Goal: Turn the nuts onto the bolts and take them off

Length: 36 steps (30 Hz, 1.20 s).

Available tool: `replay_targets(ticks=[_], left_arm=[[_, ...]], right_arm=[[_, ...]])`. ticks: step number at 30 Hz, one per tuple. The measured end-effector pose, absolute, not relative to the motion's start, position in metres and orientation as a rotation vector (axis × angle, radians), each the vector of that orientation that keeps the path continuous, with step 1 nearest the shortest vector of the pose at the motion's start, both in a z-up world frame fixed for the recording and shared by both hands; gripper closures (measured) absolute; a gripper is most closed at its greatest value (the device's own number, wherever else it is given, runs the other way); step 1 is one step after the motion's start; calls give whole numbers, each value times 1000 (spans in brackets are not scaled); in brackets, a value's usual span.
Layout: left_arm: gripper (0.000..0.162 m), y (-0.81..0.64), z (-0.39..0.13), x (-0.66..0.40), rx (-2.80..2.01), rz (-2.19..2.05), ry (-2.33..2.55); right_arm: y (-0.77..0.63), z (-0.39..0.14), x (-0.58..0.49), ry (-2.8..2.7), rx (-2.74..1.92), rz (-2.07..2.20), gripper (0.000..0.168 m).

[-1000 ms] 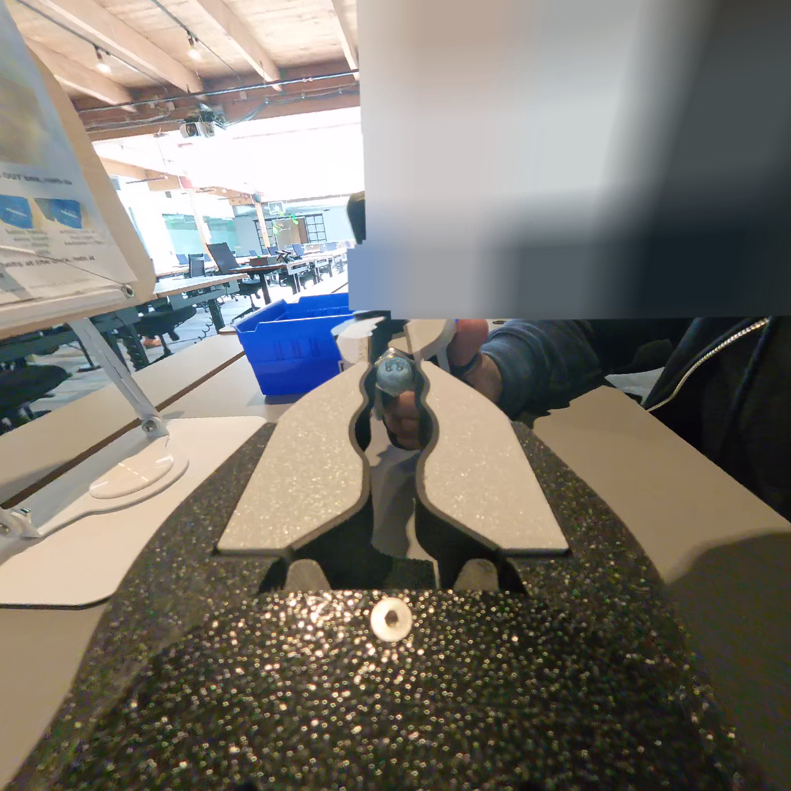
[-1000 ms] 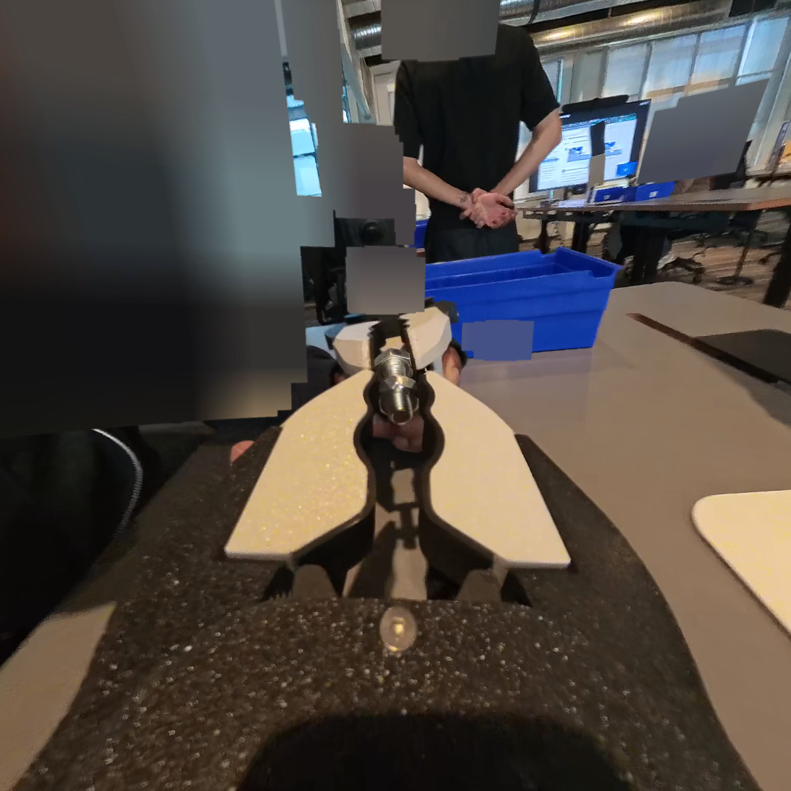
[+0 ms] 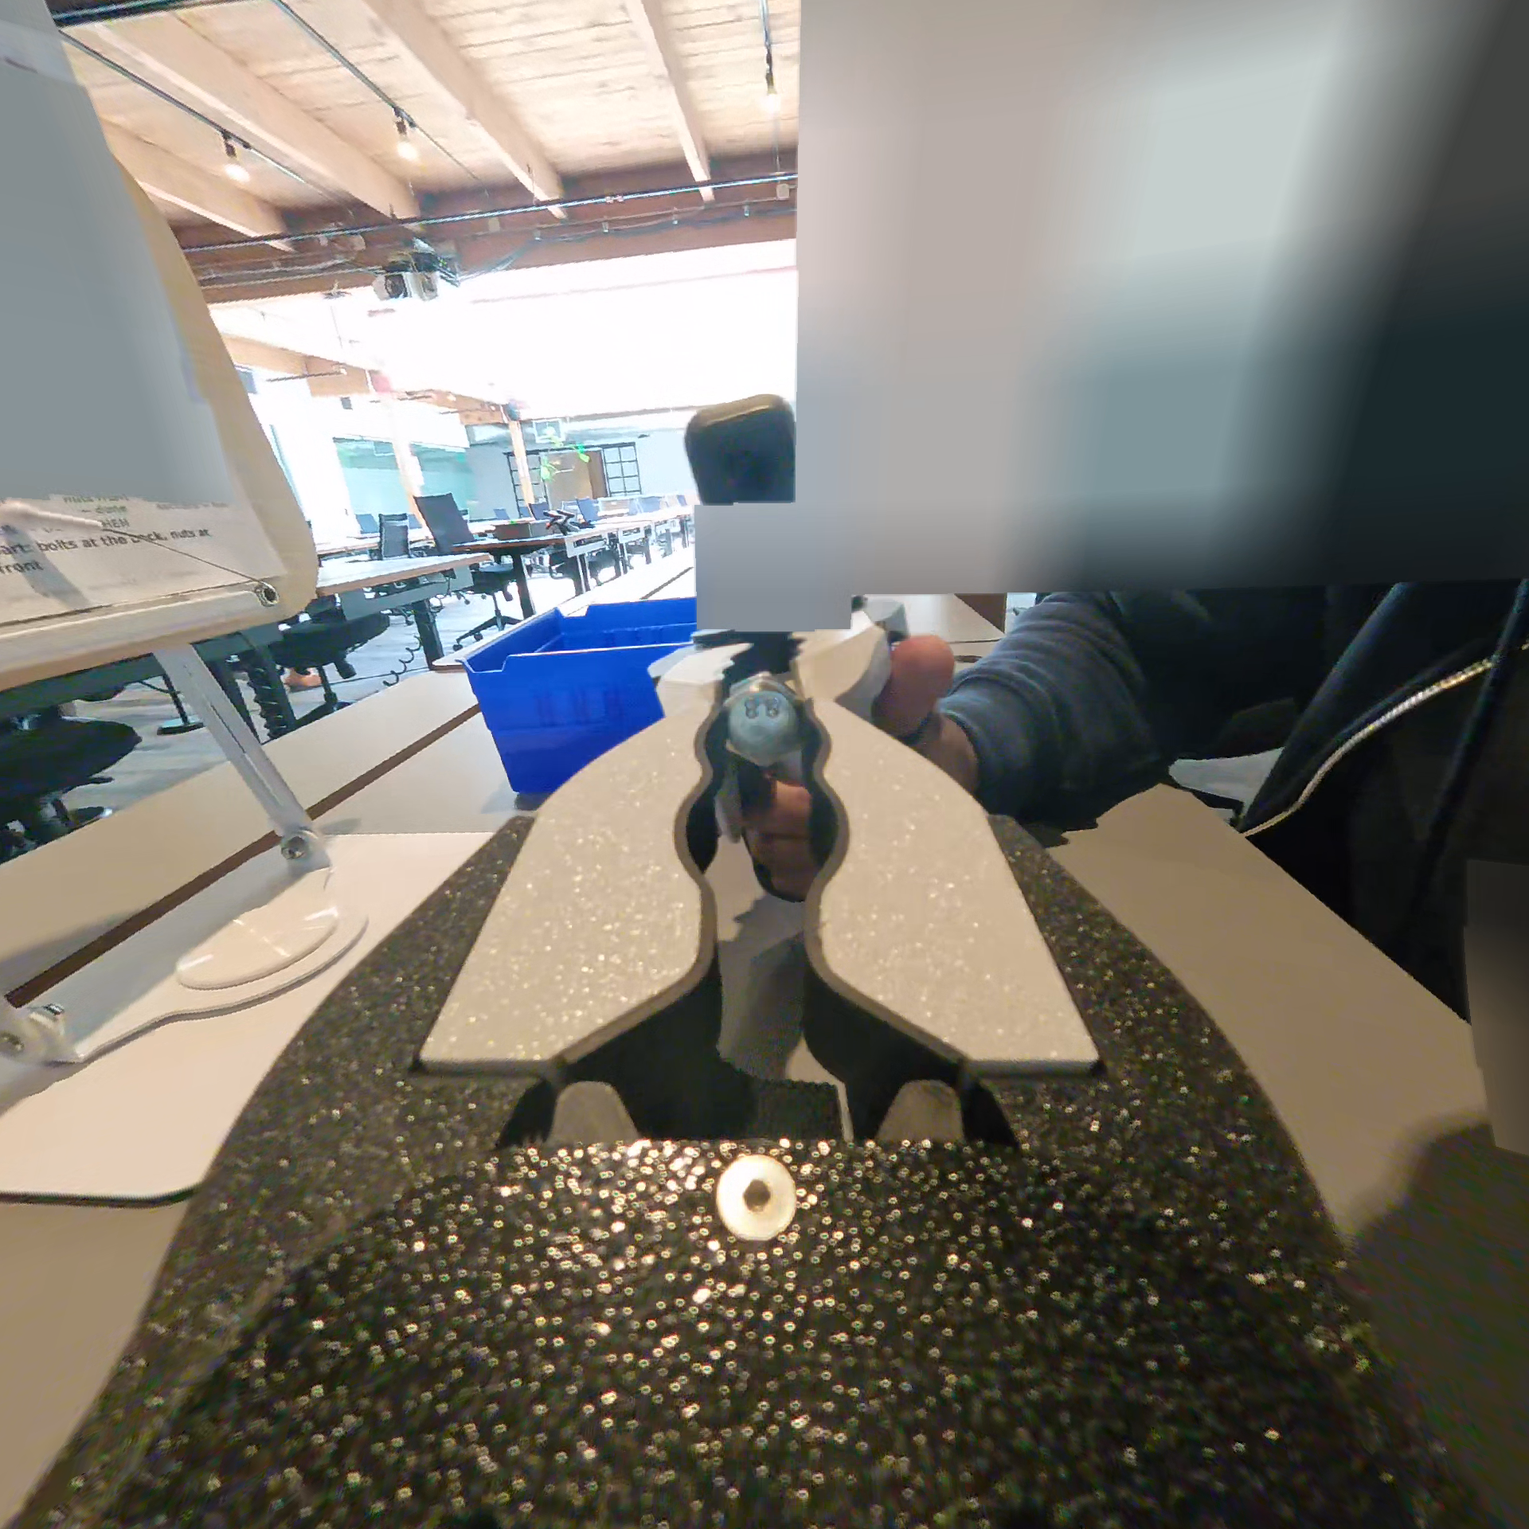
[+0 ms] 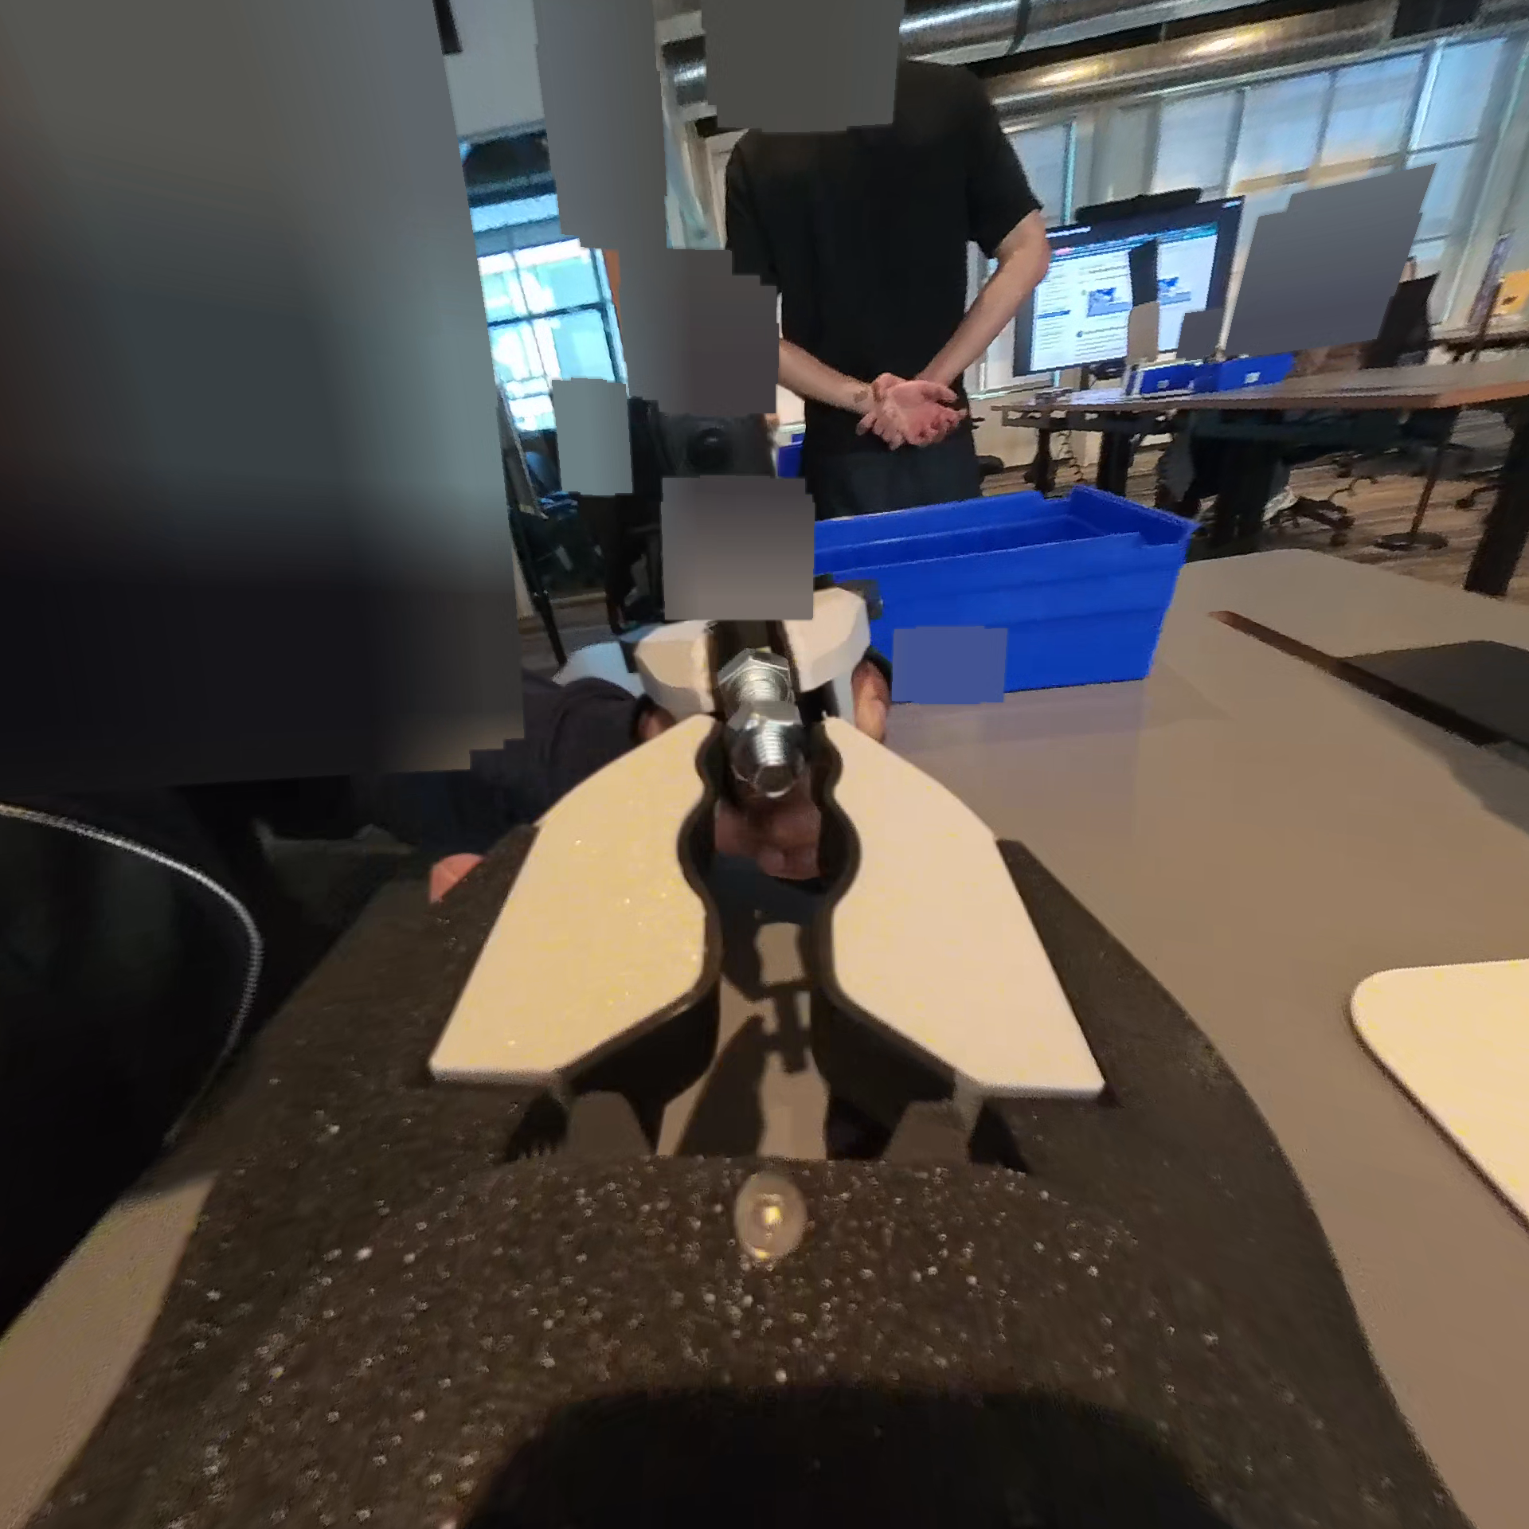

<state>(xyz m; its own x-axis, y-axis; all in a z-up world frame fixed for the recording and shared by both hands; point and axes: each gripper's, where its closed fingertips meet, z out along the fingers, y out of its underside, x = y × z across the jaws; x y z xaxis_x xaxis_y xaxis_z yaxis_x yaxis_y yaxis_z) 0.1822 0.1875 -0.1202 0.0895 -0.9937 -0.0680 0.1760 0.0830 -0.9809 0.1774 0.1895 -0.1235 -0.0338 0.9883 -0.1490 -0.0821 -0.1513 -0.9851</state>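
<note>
Two white-fingered grippers meet tip to tip above the grey table (image 4: 1241,786). We see the left gripper (image 3: 761,732) closed on the head of a silver hex bolt (image 3: 763,718), whose threaded shank runs toward the right gripper (image 4: 765,740) — this one closed on a silver hex nut (image 4: 759,718) partway along the thread. A second nut (image 4: 751,666) sits nearer the bolt head. A blue plastic bin (image 4: 1034,596) stands behind — on the same table.

Left white two-finger gripper (image 3: 762,732) is clamped tip to tip against the right white two-finger gripper (image 4: 765,749). Both sets of jaws are nearly closed. A hand (image 3: 927,703) grips behind the far one.
</note>
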Motion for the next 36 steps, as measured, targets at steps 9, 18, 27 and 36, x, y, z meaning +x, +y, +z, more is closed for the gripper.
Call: replay_targets(ticks=[9,18,27,36], left_arm=[[146,191,-127,186,-1260,-1687,900],[146,201,-125,179,-1196,-1352,954],[146,191,-121,181,-1089,-1165,1059],[146,192,-124,184,-1166,-1371,998]], right_arm=[[196,-130,183,-1330,-954,548,149],[195,-126,178,-1185,-1143,966,112],[198,-118,179,-952,-1311,1514,124],[194,-126,176,-1164,-1226,1127,150]])
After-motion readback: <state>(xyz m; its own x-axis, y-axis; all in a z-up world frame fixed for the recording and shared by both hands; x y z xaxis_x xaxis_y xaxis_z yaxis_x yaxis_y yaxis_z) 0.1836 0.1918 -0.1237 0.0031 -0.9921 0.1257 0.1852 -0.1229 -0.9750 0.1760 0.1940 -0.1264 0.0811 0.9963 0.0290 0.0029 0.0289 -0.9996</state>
